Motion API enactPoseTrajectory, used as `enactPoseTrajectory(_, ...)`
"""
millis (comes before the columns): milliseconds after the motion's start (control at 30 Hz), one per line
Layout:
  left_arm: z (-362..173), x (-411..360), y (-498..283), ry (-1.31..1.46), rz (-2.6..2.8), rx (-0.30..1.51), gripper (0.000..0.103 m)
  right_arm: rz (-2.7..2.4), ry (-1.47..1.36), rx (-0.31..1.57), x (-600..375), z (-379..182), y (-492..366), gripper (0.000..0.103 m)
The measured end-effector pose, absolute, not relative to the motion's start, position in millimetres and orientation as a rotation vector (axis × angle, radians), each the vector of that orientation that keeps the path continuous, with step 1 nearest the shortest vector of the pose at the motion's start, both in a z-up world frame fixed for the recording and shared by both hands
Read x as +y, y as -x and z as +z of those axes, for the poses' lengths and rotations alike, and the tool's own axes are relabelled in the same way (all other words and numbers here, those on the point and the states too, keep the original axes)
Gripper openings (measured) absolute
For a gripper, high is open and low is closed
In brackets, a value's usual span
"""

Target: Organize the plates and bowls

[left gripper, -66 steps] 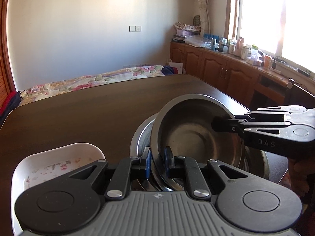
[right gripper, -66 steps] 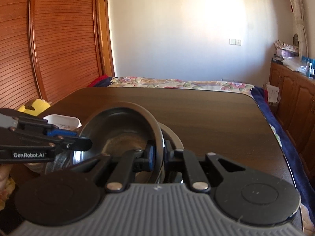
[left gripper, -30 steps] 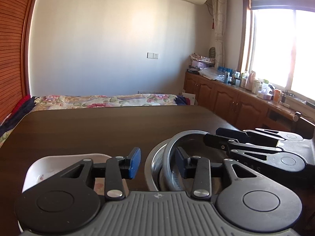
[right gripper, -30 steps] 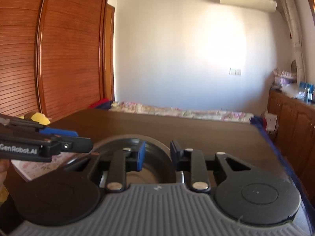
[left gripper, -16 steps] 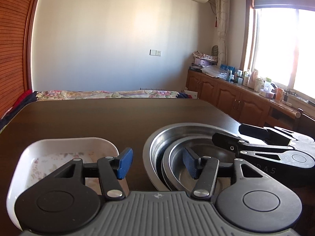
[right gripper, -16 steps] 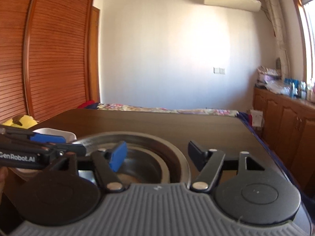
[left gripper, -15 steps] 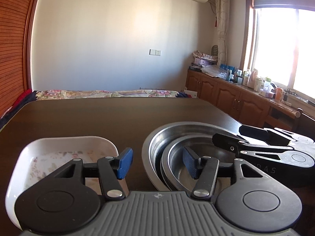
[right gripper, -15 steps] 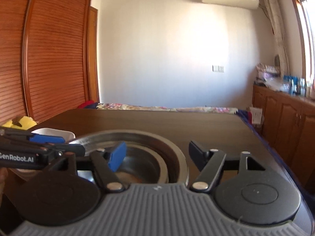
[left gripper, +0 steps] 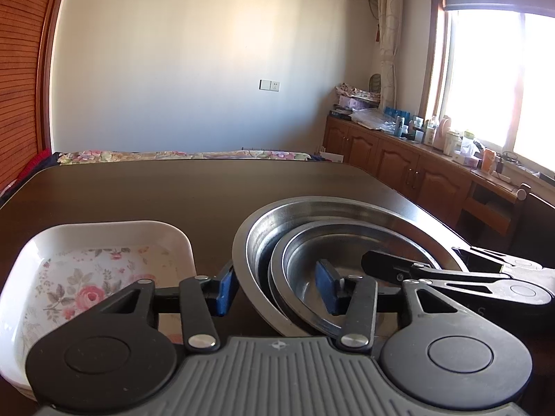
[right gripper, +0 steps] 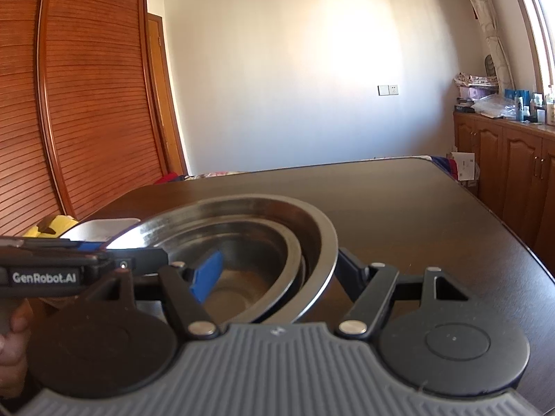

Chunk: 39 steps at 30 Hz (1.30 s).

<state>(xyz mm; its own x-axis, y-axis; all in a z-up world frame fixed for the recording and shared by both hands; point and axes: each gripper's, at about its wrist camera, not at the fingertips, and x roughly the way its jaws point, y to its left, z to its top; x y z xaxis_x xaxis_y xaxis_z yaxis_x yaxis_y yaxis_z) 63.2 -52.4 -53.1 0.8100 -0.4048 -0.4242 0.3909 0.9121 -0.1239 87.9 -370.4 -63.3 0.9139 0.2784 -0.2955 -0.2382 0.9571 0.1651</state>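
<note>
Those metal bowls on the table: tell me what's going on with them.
A person is stacking dishes with two tools. The smaller metal bowl sits nested inside the larger metal bowl on the dark table. The left hand-held gripper and right hand-held gripper are both open, straddling the bowls' rims. A white floral dish sits alongside.

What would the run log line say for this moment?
left gripper: open | right gripper: open | steel bowls: nested | floral dish: beside them

"GenRobot.AI" in white letters on the side of the left gripper (right gripper: 104,260), a faint "S" on the right gripper (left gripper: 399,270)
</note>
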Motion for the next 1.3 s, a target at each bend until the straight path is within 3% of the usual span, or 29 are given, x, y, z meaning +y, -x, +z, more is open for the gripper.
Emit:
enactPoseTrajectory(267, -54, -54, -63, 0.036, -0.417, 0.466, 0.041, 0.288, -0.147, 0.31, -375, -63, -86, 0.05)
enactPoseTrajectory(467, -53, -54, -61, 0.052, -0.409, 0.471, 0.034, 0.276, -0.166, 0.298, -378, -62, -83, 0.042)
enactPoseTrajectory(1300, 2, 7, -56, 0.056, -0.344, 0.402, 0.034, 0.401, -0.1, 0.243, -326, -21, -93, 0.041)
